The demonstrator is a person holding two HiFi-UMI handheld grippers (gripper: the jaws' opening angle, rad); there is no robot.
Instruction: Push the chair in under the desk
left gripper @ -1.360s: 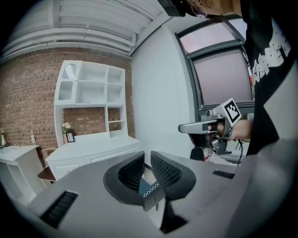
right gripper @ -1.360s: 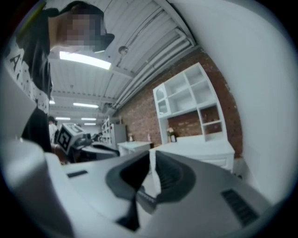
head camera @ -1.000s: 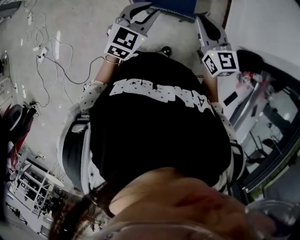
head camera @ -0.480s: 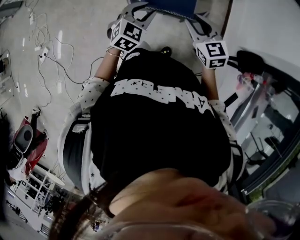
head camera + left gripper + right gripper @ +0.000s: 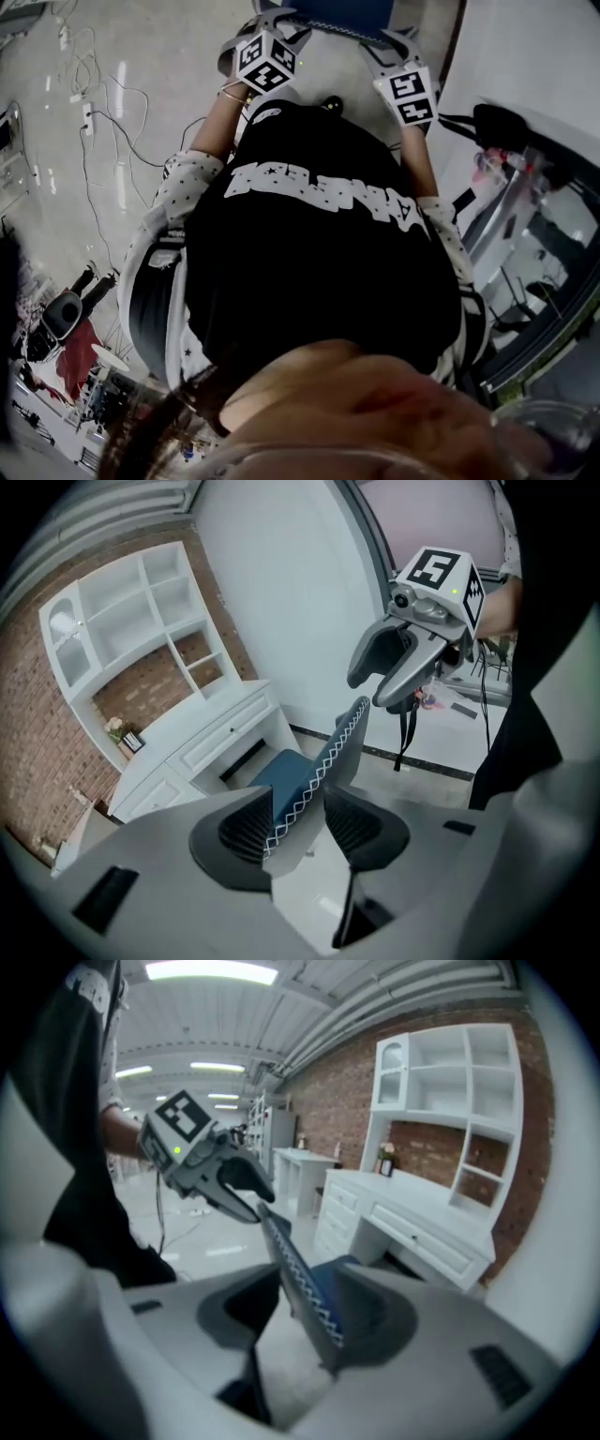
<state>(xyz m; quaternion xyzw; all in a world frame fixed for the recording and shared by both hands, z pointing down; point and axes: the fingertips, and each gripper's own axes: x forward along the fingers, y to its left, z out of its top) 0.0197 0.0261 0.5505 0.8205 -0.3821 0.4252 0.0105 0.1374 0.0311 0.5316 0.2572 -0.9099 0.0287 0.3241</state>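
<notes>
The person is leaning over the chair (image 5: pixel 339 752) with 1 tool at each end of its backrest (image 5: pixel 349 731). Judging by the task, this is a two-handed hold for steering the chair straight toward the worktop (image 5: pixel 202 726) rather than letting it swivel.

The left tongs (image 5: pixel 300 810) are standing spread and have just been opening. The stitched edge of the backrest is passing between them, lying close to the pad at 9 o'clock with a clear gap on the 3 o'clock side, so nothing is being pinched. The right tongs (image 5: pixel 311 1312) are also standing spread and have just been opening. The backrest is rising between them toward 11 o'clock, lying near the pad at 3 o'clock, without any visible squeeze.

In the left gripper view the chair is running up from the tongs toward 1 o'clock, where the right tool is sitting at its far corner. The blue seat (image 5: pixel 281 775) is lying beyond the backrest at 11 o'clock, pointing into the kneehole of the white worktop. The seat's front seems to be reaching the opening while the backrest is standing well out from it, so the push appears not yet done. In the head view the chair is showing only at 12 o'clock, beyond both tools.
</notes>
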